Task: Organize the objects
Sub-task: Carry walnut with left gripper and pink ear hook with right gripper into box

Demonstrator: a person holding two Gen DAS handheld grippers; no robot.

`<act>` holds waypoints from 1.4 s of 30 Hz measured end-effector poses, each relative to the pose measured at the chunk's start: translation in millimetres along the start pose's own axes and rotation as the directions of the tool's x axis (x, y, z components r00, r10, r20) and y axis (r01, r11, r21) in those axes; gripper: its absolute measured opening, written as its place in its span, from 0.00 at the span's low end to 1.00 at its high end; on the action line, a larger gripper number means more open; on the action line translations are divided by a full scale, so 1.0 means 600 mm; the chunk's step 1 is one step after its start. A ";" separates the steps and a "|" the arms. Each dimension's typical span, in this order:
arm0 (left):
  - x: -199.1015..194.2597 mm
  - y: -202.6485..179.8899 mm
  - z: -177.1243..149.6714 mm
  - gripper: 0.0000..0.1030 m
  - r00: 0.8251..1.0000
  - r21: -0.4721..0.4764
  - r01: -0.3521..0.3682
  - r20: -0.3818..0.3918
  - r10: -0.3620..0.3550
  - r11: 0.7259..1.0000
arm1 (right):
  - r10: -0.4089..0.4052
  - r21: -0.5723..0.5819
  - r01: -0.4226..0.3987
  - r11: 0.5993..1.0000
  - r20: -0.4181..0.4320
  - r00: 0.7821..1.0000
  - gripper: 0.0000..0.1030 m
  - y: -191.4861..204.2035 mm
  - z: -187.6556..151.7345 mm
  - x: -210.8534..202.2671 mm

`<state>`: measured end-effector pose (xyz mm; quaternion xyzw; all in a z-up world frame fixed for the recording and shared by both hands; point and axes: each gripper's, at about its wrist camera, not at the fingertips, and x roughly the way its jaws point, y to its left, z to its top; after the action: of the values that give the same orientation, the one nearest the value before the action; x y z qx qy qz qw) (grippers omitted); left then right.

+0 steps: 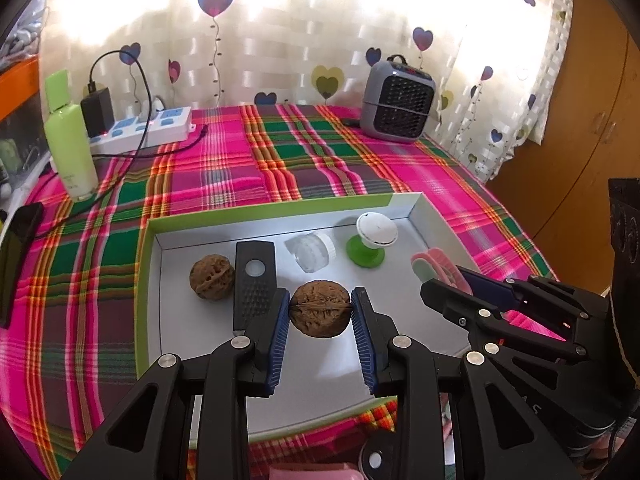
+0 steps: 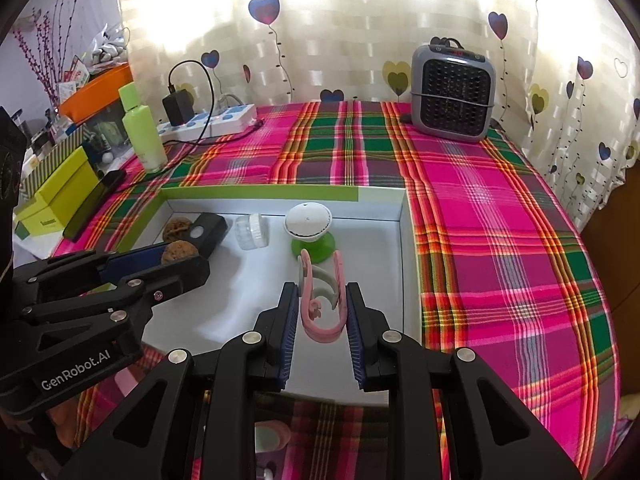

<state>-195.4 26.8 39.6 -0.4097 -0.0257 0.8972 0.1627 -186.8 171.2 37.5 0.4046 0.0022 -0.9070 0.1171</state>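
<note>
We are holding both loads over the shallow white cardboard tray with the lime-green rim point(image 1: 280, 204), and the coming move, as we judge it, is turning on what lies straight below each pair of jaws. The left gripper point(image 1: 320, 312) is pinching a brown wrinkled walnut point(image 1: 319, 314) between its blue ribbed pads, seam running across from pad to pad, and bare white tray floor is showing under and near it; a black rectangular device with a round white button point(image 1: 255, 280) is lying just left of the left finger, long axis running near to far. The right gripper point(image 2: 322, 312) is pinching a pink plastic claw hair clip with pale grey inner teeth point(image 2: 322, 300), long axis pointing away from us, over the right part of the tray, with the green-footed stand with a white round head point(image 2: 308, 228) just beyond it. The right gripper is nearer the tray's right wall, the left nearer its left. We are counting two walnuts, the second walnut point(image 1: 211, 276) resting at far left; one black device, one clear plastic jar with a white lid point(image 1: 310, 252) on its side, one stand, one clip, one tray. Whether either load is touching the floor we cannot tell.
</note>
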 end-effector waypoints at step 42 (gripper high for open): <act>0.052 -0.001 -0.003 0.29 0.997 0.019 -0.055 -0.057 0.056 0.998 | -0.015 -0.037 0.013 0.999 -0.038 0.999 0.24 -0.004 0.005 0.048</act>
<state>-213.1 37.0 15.7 -0.4344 -0.0020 0.8894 0.1421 -208.1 167.2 18.3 0.4198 0.0238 -0.8996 0.1180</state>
